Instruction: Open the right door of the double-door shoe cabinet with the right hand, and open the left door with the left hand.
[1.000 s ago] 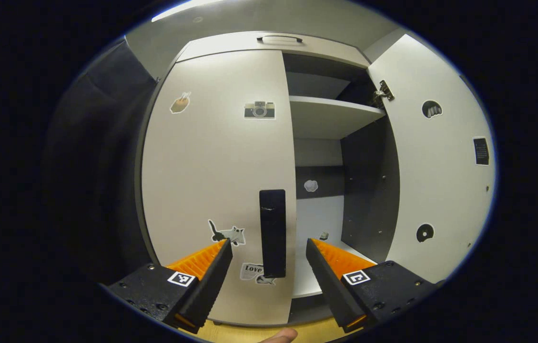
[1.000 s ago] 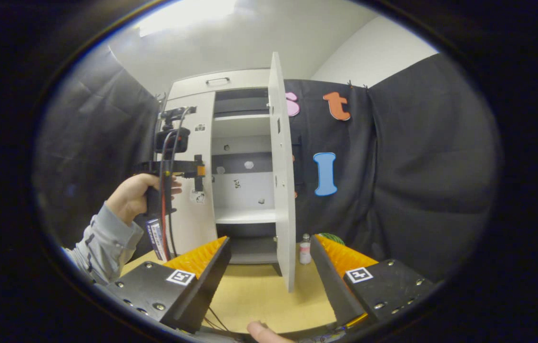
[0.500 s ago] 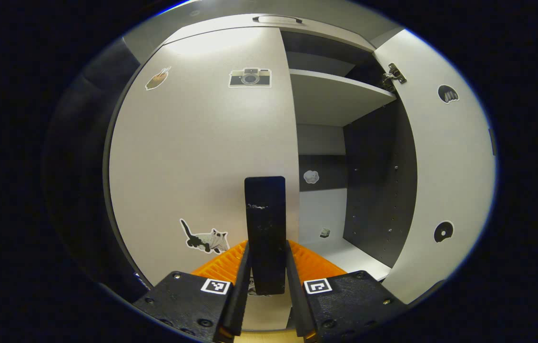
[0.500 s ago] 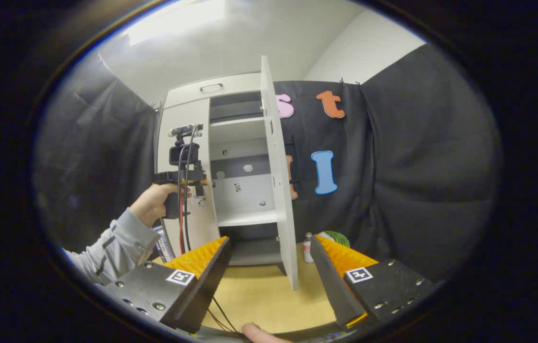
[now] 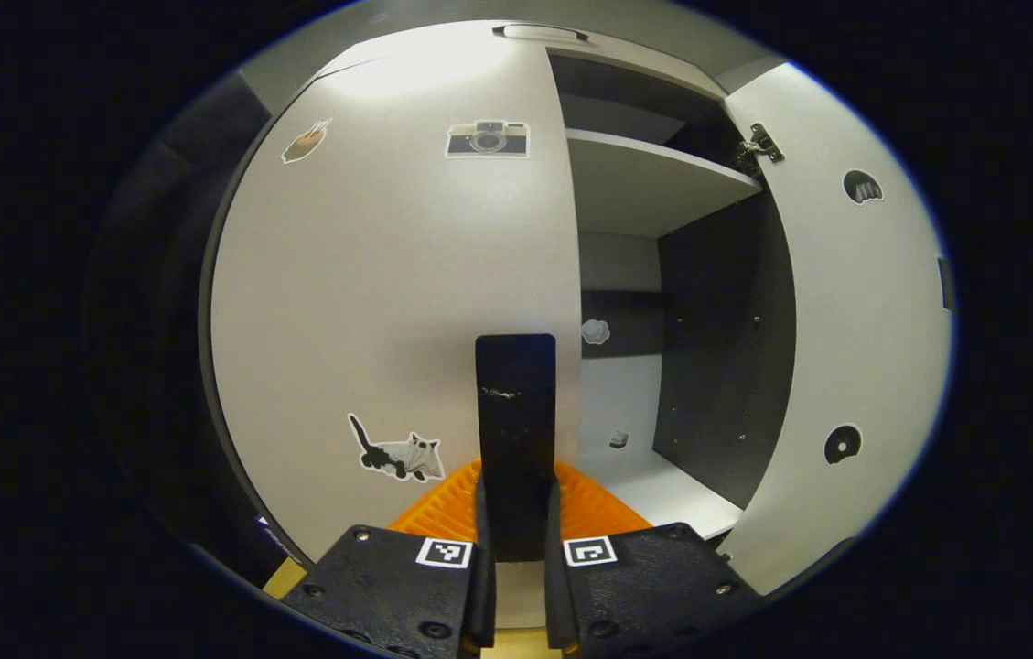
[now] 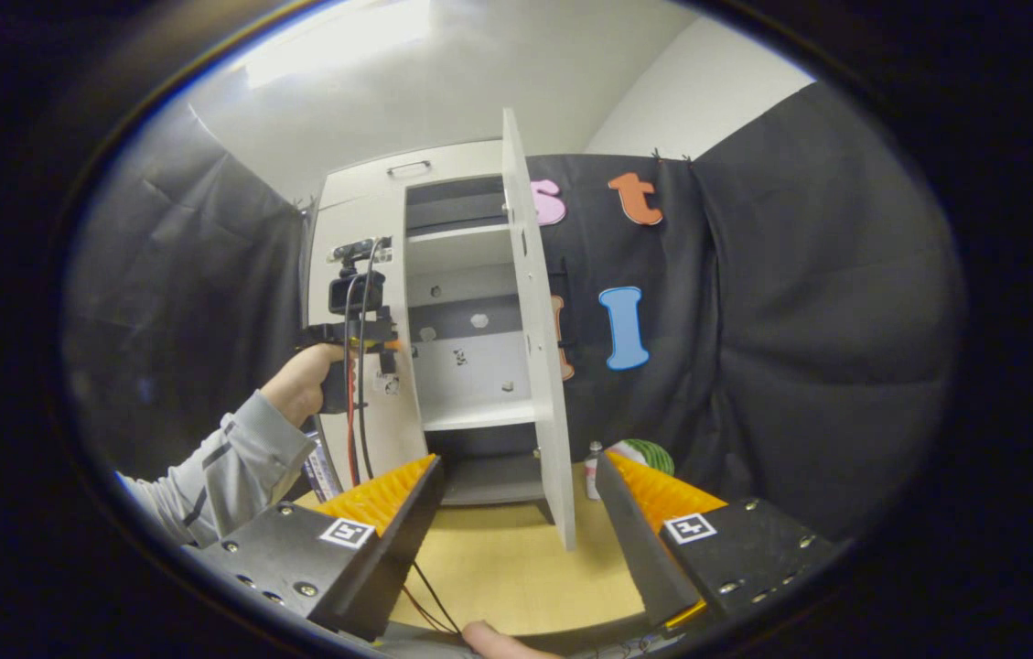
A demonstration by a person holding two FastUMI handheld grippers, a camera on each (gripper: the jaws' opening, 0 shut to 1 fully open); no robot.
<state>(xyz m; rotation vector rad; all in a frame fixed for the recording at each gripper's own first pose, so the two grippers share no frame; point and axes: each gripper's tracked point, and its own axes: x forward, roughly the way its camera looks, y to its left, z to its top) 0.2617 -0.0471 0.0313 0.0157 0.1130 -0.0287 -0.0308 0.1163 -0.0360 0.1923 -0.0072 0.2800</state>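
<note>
In the left gripper view the left door (image 5: 388, 302) of the white shoe cabinet carries stickers and a black vertical handle (image 5: 516, 412). My left gripper (image 5: 514, 513) is shut on that handle, one finger on each side. The right door (image 5: 855, 329) stands swung open, with bare shelves (image 5: 653, 178) behind it. In the right gripper view my right gripper (image 6: 516, 494) is open and holds nothing, well back from the cabinet (image 6: 461, 320). The open right door (image 6: 539, 348) shows edge-on there. A hand (image 6: 301, 389) holds the left gripper (image 6: 385, 346) against the left door (image 6: 379, 311).
A small bottle (image 6: 591, 455) and a green striped ball (image 6: 644, 453) sit on the wooden table (image 6: 498, 567) right of the cabinet. Black cloth hangs on both sides. A grey sleeve (image 6: 223, 467) reaches in from the left.
My left gripper moved in and went from open to shut on the left door's handle. The right gripper drew back slightly; the right door stays open.
</note>
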